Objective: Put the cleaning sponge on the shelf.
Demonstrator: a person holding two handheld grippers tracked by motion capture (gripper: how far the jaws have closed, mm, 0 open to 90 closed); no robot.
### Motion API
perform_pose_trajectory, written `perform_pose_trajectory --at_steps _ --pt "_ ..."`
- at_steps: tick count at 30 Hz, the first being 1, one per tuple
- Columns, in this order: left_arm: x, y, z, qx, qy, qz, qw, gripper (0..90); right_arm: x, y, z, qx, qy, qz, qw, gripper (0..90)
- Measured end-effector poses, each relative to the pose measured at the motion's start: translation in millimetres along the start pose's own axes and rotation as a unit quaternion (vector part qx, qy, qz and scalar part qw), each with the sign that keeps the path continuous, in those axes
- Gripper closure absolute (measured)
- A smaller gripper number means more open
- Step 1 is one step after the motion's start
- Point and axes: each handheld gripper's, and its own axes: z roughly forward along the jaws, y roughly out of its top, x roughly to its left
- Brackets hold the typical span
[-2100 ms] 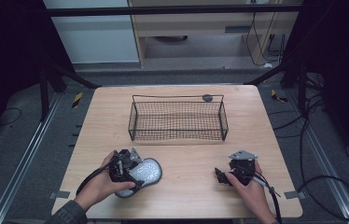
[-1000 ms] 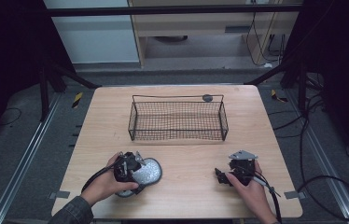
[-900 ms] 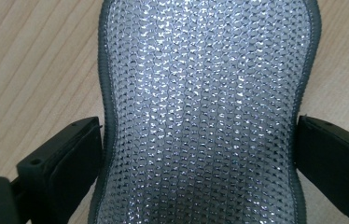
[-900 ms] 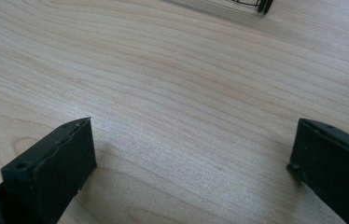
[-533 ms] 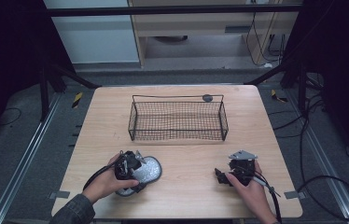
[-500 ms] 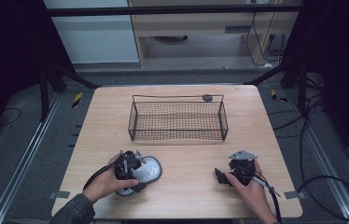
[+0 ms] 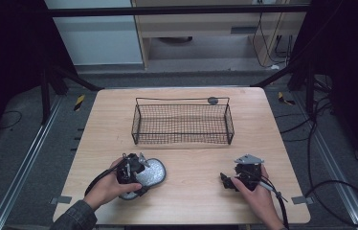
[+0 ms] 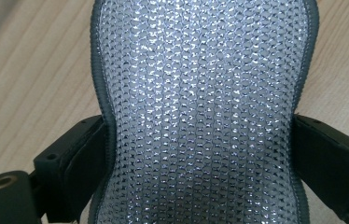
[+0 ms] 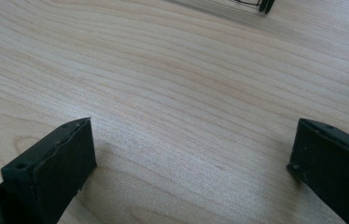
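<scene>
Tabletop [image 7: 191, 191], wire basket [image 7: 182, 123] ahead of both grippers. Grasp step: left gripper [image 8: 200, 140] clamped on the silver mesh pad [image 8: 200, 107] (waist between jaws) — next likely lift toward basket. Right gripper [image 9: 191, 154] apart, idle.

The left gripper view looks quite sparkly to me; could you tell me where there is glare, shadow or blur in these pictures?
Left gripper view: the silver mesh pad glints with small highlights and stays sharp. Right gripper view: soft shadow beside the right gripper jaws on the table, whose far edge blurs. High view: the surroundings are dark; the table is evenly lit.
</scene>
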Motion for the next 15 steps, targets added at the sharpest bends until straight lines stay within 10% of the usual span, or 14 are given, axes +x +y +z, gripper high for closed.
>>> perform_pose_trajectory --at_steps 15 --pt "8.3 9.4 -33.6 -0.03 0.045 0.032 0.998 7.9 0.7 -0.7 -0.1 -0.003 0.0 0.001 1.0 0.3"
